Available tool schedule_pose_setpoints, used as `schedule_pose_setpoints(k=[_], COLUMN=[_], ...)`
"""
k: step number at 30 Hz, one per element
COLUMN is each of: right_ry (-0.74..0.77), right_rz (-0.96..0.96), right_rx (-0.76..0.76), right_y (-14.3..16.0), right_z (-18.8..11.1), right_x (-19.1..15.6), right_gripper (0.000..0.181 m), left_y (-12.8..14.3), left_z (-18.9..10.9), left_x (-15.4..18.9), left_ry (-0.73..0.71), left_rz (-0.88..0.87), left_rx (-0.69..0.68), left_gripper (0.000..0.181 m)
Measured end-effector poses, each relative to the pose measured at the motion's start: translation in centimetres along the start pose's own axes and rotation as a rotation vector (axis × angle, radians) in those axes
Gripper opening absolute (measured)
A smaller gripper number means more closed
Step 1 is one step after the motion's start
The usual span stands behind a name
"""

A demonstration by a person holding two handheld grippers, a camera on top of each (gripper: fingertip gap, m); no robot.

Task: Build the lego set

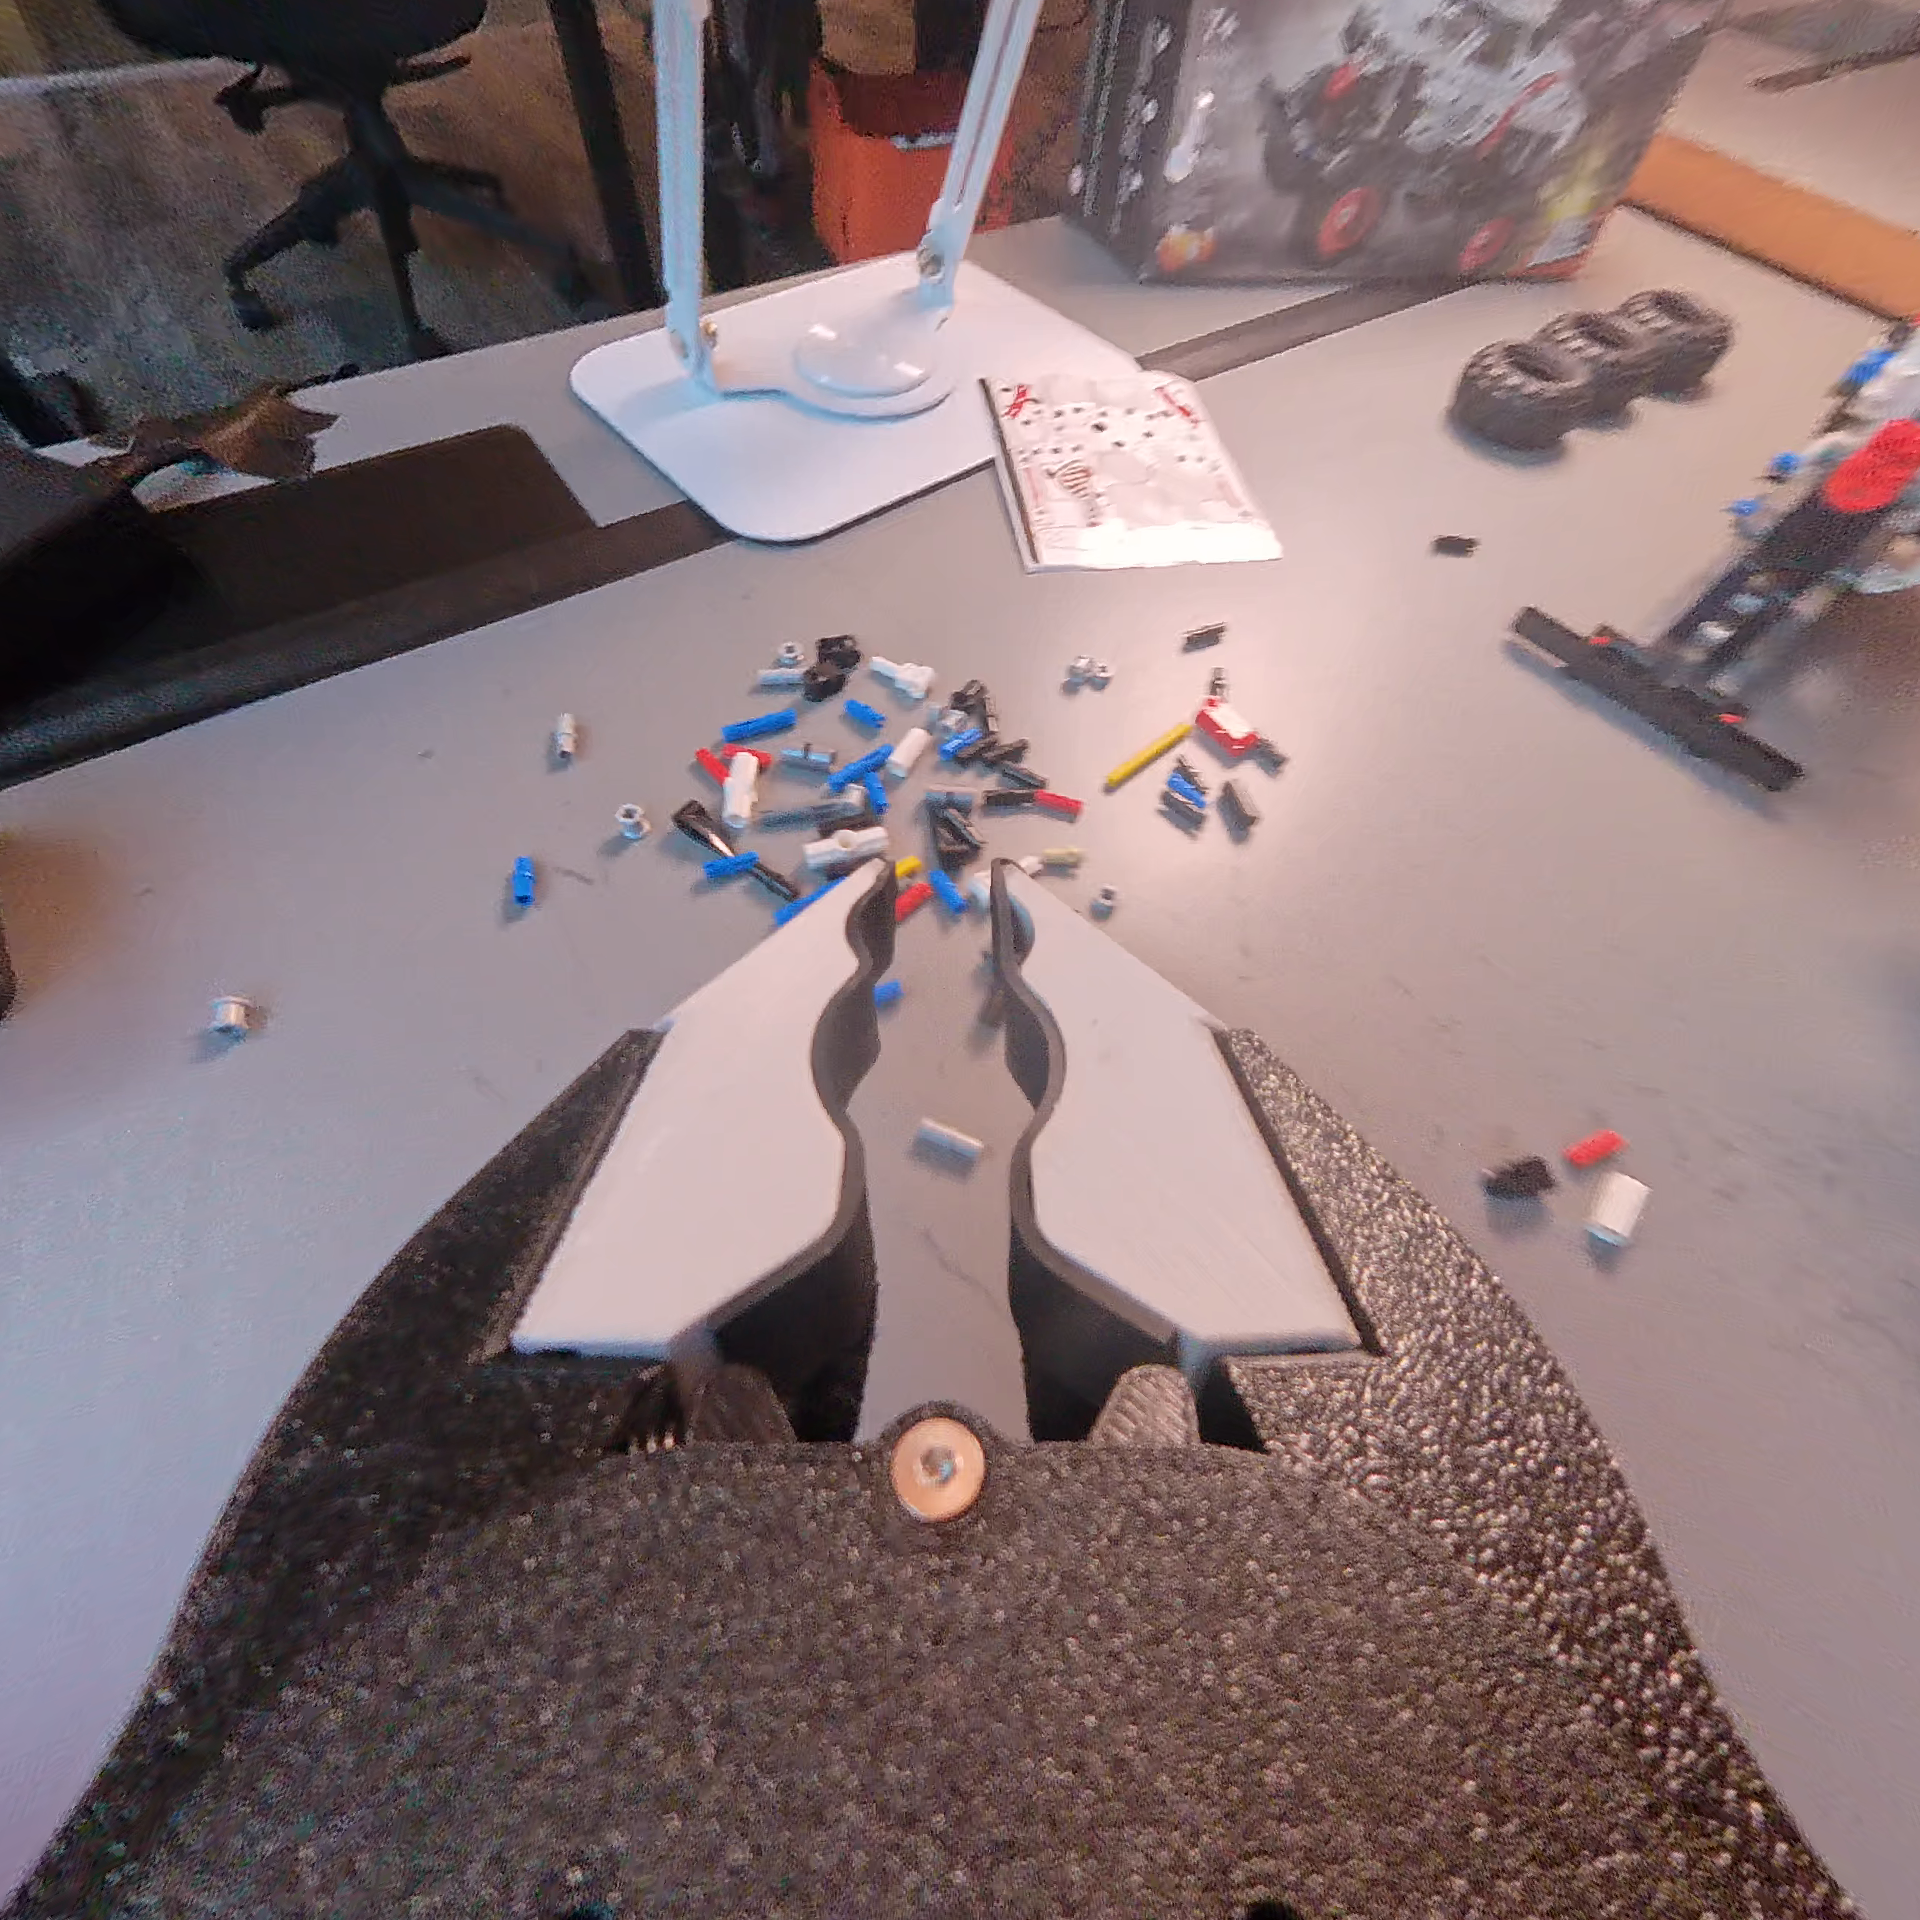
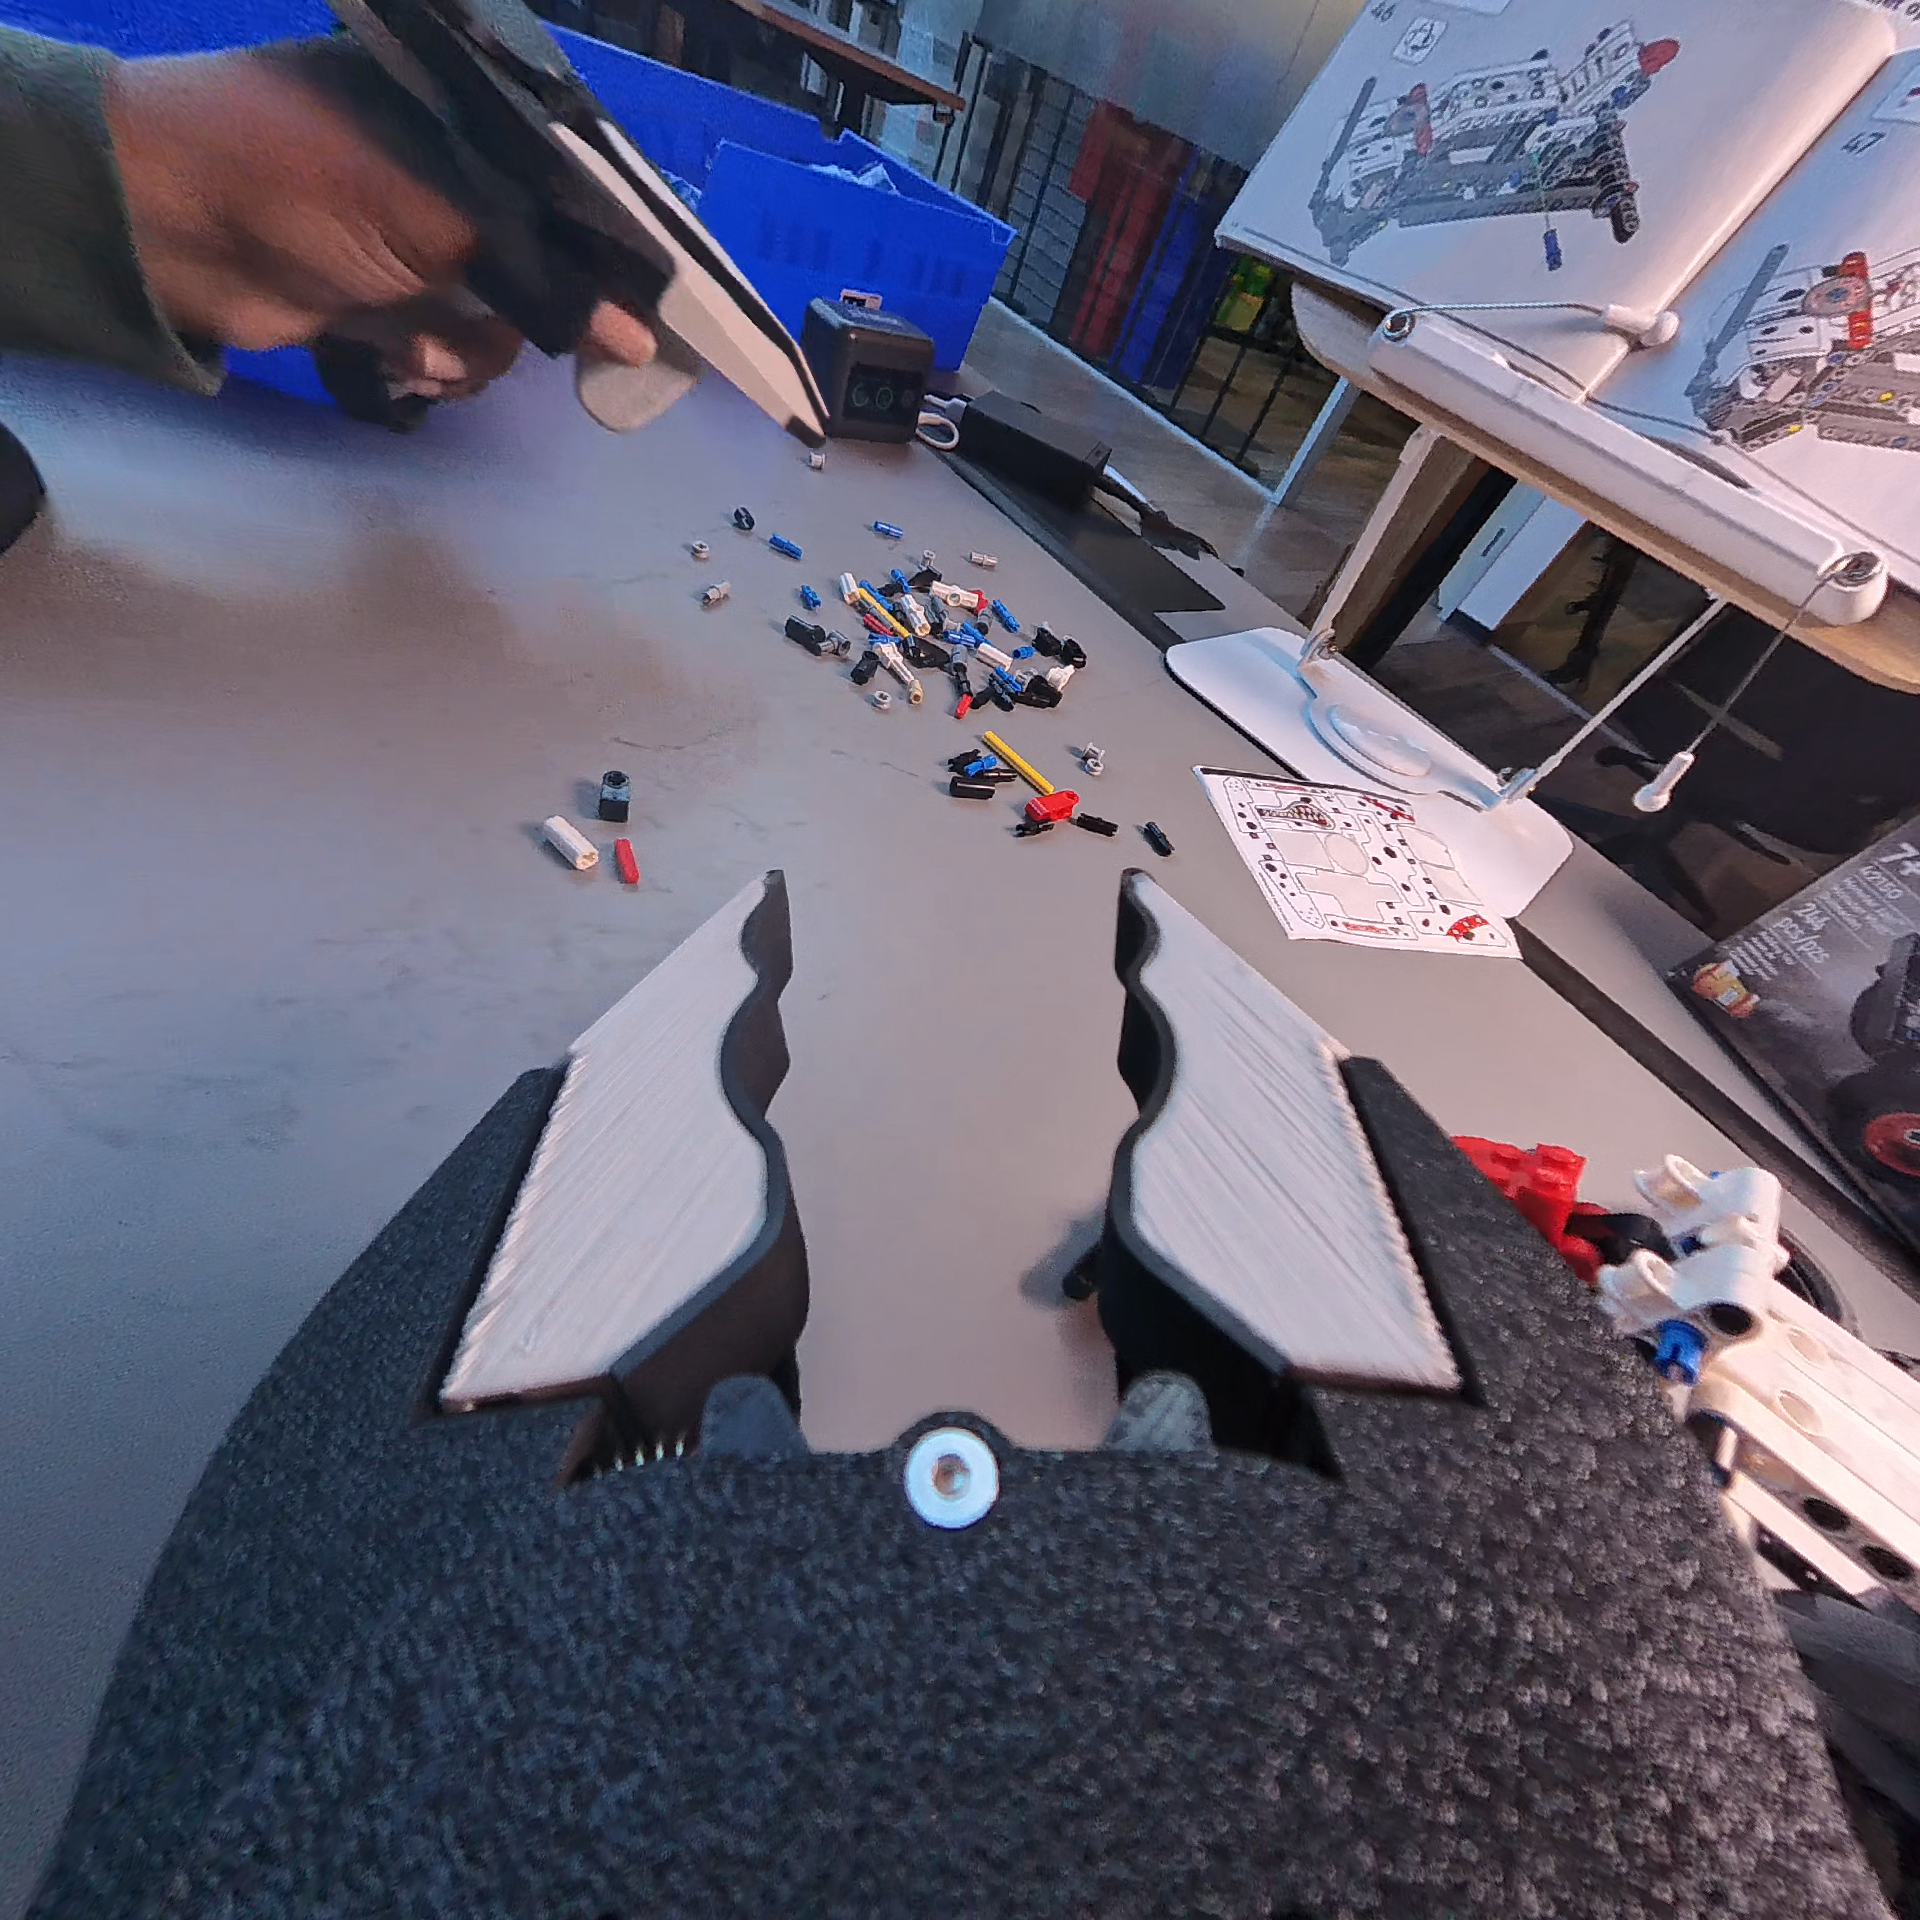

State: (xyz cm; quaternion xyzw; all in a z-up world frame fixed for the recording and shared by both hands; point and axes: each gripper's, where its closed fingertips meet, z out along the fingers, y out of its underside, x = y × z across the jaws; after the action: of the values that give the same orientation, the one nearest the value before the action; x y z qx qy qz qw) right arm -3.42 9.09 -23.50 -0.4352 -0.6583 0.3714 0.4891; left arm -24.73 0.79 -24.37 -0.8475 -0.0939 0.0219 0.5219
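Two hand-held grippers hover over a smooth grey tabletop (image 1: 1455, 987) strewn with small plastic building pieces. The left gripper (image 1: 943, 883), its grey fingers a narrow gap apart and gripping nothing, points into a loose scatter of blue, black, white and red pins and connectors (image 1: 862, 769); a short grey pin (image 1: 948, 1141) lies on the table between its fingers. The right gripper (image 2: 951, 883) is spread wide and empty above bare table, with the partly built white, black and red vehicle frame (image 2: 1766, 1382) just beside it at the right edge. Farther on lie a white printed sticker sheet (image 1: 1127, 473), a row of black rubber tyres (image 1: 1590, 364) and the white flat-based book stand (image 1: 790, 436) holding an open instruction booklet (image 2: 1538, 156). The dark printed set box (image 1: 1371, 135) stands at the table's far edge. Beyond it are what appear to be a black office chair (image 1: 343, 156), blurred, and blue plastic bins (image 2: 831, 208).
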Motion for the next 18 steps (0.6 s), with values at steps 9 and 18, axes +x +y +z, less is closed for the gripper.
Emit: schedule_pose_setpoints(k=[9,18], right_ry=[-0.004,-0.014], right_rz=[0.013,0.028], right_rx=[-0.016,-0.033], right_y=[0.7,1.2], right_z=[0.0,0.4], right_x=[0.6,0.5], right_gripper=[0.063,0.063], left_y=[1.9,3.0], left_z=[6.7,8.6], left_x=[-3.1,-0.6], left_ry=[-0.006,0.14], left_rz=[0.041,0.097], left_rx=[-0.2,-0.305], left_gripper=[0.017,0.026])
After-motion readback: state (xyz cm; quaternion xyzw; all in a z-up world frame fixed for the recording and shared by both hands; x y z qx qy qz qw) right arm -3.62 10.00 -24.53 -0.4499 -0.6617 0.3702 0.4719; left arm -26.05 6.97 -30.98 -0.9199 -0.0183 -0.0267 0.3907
